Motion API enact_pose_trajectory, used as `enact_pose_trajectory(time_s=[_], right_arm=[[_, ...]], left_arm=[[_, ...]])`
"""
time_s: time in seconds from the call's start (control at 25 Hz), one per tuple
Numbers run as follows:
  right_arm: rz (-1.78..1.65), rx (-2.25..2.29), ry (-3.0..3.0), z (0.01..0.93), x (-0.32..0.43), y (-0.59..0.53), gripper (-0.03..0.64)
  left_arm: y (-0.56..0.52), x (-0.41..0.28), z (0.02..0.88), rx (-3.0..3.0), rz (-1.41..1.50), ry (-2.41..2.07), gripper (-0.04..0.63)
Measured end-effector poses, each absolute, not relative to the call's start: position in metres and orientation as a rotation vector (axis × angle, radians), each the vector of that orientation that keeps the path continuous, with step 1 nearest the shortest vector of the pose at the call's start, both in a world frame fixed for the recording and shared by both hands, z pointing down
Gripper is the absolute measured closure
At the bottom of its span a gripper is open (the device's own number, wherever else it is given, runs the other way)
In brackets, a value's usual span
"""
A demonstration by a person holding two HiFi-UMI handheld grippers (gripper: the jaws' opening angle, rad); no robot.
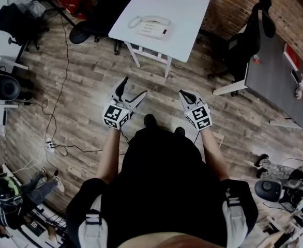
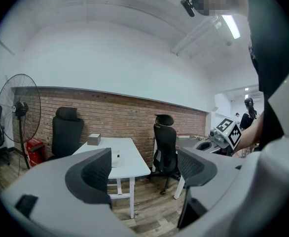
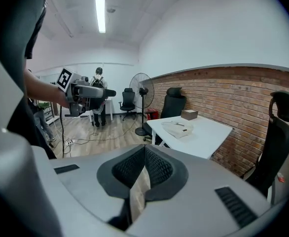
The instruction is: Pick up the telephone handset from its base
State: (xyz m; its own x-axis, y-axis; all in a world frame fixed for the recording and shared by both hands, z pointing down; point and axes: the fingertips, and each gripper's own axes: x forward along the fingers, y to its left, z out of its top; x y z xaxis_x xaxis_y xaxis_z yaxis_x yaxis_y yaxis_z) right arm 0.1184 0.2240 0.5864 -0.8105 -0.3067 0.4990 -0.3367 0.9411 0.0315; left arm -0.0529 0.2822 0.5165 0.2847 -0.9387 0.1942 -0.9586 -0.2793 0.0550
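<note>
1. Resting on its cream base [image 1: 155,31] atop the white rectangular table [image 1: 187,14]: the cream plastic telephone handset [image 1: 136,21].
2. Left gripper [image 1: 132,89]: well short of the table, jaws apart, empty.
3. Right gripper [image 1: 188,95]: likewise, jaws together.

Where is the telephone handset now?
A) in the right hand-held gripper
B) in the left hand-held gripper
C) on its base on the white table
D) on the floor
C: the handset lies on the telephone on the white table, apart from the left hand-held gripper and the right hand-held gripper.
</note>
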Motion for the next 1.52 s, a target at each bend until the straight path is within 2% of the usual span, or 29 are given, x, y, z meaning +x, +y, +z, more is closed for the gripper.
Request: enact_pose_trajectory(time_s=[0.72, 1.52], right_arm=[[0.130, 0.586, -2.522, 0.609, 0.056, 0.205, 0.618], [0.167, 0.579, -2.508, 0.622, 0.032, 0.158, 0.618]], left_arm=[[0.238, -0.118, 0.531, 2.476, 0.225, -1.602, 0.189], [0.200, -0.142, 0.551, 2.425, 0.261, -1.586, 0.189]])
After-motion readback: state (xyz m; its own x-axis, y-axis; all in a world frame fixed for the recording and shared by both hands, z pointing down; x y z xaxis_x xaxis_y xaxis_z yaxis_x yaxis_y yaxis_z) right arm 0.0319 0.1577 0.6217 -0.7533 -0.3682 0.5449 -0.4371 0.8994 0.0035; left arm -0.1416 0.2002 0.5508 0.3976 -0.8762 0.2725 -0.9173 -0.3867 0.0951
